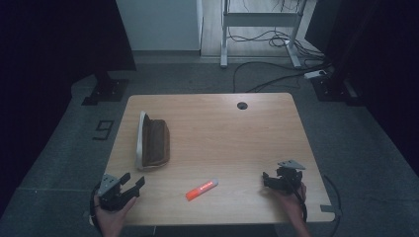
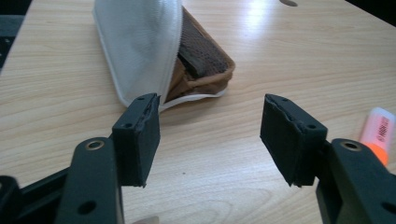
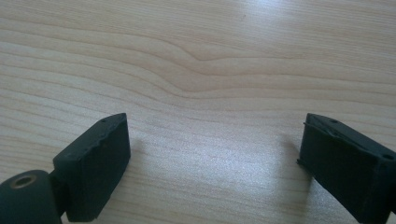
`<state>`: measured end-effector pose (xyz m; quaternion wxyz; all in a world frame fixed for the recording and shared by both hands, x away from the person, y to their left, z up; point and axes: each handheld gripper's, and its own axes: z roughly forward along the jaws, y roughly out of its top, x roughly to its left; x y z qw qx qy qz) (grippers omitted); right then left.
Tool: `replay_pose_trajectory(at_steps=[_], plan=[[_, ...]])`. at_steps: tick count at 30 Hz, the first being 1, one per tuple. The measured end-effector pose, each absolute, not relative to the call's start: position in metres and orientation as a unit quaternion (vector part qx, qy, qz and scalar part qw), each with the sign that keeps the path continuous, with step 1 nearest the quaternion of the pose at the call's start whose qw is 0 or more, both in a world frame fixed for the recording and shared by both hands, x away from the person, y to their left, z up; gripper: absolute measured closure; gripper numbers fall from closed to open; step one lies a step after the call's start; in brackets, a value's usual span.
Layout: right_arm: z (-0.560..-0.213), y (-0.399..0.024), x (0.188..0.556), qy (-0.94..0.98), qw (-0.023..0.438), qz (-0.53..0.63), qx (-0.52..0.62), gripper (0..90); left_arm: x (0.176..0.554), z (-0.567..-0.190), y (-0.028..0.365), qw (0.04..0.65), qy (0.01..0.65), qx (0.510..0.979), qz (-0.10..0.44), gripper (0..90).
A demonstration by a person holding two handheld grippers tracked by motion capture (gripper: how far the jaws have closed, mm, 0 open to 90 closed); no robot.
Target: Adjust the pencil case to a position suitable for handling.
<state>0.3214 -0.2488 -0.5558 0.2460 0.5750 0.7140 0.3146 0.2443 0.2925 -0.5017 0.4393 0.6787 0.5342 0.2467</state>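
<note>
Worktop [image 1: 237, 133] seen from the high view: pale wood, cable hole at the far edge. Orange highlighter [image 1: 201, 189] lies flat near the front edge, between the two tools and touching neither. Its long axis runs diagonally, pale cap end toward the far right, orange end toward the near left. Brown pencil pouch [image 1: 154, 142] with a white side panel lies well to the left, long axis running front to back. Left tool [image 1: 129, 185] sits at the front left corner, jaws spread, aimed toward the middle. Right tool [image 1: 270, 179] sits at the front right, low over the wood, holding nothing.

Left gripper view: jaws wide apart and empty. The pouch [image 2: 187, 60] lies ahead, mouth gaping, dark mesh lining visible. The highlighter [image 2: 379, 133] shows at the right edge, beside the right-hand jaw, outside the gap.

Right gripper view: jaws parted, bare wood grain between them.

Judgement: work not yet started. Highlighter ungrasped, pouch open and waiting; likely pick-up and insertion both remain. A grip across the barrel would need the tool turned to the diagonal.
</note>
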Motion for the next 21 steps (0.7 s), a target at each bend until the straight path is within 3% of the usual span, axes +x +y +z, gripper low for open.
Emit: replay_pose_trajectory(at_steps=[21], plan=[[-0.555, -0.248, 0.321, 0.714, 0.248, 0.318, 0.573, 11.8, 0.29, -0.5, 0.285, 0.413, 0.535, 0.69, 0.26, 34.0]])
